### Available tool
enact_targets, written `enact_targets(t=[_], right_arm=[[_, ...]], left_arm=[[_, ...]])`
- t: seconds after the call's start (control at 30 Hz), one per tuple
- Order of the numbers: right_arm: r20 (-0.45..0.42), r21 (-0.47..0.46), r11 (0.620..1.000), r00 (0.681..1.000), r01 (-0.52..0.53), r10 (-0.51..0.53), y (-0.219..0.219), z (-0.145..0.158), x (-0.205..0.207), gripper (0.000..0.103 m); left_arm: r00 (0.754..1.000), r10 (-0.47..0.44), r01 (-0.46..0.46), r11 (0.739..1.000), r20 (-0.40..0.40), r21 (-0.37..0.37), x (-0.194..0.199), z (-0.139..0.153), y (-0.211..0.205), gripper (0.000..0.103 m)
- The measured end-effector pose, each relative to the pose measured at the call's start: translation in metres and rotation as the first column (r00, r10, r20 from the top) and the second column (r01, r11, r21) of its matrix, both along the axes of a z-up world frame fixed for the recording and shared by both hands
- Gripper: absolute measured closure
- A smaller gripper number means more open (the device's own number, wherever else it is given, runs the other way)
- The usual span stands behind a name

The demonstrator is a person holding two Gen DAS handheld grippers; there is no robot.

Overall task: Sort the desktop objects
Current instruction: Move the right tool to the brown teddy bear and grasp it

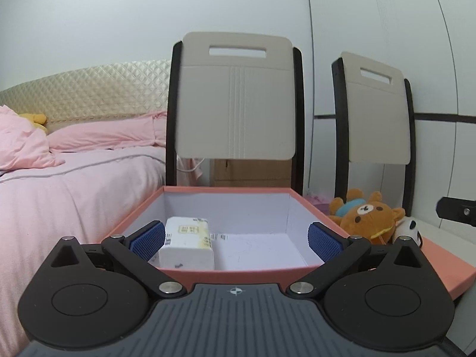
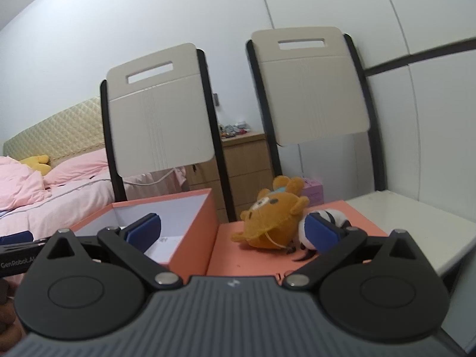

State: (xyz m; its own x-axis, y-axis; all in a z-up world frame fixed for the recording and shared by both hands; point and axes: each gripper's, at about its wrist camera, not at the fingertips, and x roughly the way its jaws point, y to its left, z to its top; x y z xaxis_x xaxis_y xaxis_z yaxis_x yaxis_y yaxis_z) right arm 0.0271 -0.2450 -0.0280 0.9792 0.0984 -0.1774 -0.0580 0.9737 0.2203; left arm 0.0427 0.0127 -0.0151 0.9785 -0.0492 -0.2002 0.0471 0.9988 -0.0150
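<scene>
A pink box with a white inside stands in front of my left gripper, which is open wide over the box's near rim with nothing between its blue pads. A white tissue pack lies inside the box at its left. To the right, a brown bear plush and a panda plush lie on the pink lid. In the right wrist view my right gripper is open, level with the bear plush and the box; the panda plush sits behind its right pad.
Two folding chairs stand behind the white table. A bed with pink bedding lies to the left. A wooden drawer unit stands behind the chairs. A hand shows at the lower left edge of the right wrist view.
</scene>
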Motion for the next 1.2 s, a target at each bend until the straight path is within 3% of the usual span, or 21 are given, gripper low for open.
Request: enact_targets(t=[0.23, 0.43, 0.57, 0.77, 0.9, 1.2], right_arm=[[-0.016, -0.091, 0.994, 0.998, -0.064, 0.063, -0.003, 0.026, 0.056, 0.000], [0.044, -0.152, 0.987, 0.997, -0.056, 0.064, -0.006, 0.036, 0.130, 0.000], [-0.009, -0.140, 0.990, 1.000, -0.015, 0.014, -0.017, 0.023, 0.169, 0.000], [-0.084, -0.165, 0.985, 0.996, -0.056, 0.042, -0.034, -0.008, 0.189, 0.000], [-0.082, -0.159, 0.987, 0.996, -0.035, 0.022, -0.041, -0.015, 0.191, 0.000], [-0.170, -0.226, 0.973, 0.985, -0.057, 0.018, -0.031, -0.043, 0.211, 0.000]], left_arm=[[1.000, 0.028, -0.028, 1.000, 0.006, -0.013, -0.003, -0.001, 0.005, 0.000], [0.998, 0.059, -0.059, 0.998, -0.009, -0.038, 0.002, -0.004, 0.012, 0.000], [0.996, 0.088, -0.089, 0.995, -0.025, -0.044, 0.005, -0.007, 0.017, 0.000], [0.988, 0.144, -0.148, 0.986, -0.060, -0.071, 0.010, -0.011, 0.025, 0.000], [0.983, 0.162, -0.169, 0.982, -0.084, -0.086, 0.013, -0.014, 0.028, 0.000], [0.985, 0.147, -0.154, 0.985, -0.094, -0.075, 0.010, -0.016, 0.023, 0.000]])
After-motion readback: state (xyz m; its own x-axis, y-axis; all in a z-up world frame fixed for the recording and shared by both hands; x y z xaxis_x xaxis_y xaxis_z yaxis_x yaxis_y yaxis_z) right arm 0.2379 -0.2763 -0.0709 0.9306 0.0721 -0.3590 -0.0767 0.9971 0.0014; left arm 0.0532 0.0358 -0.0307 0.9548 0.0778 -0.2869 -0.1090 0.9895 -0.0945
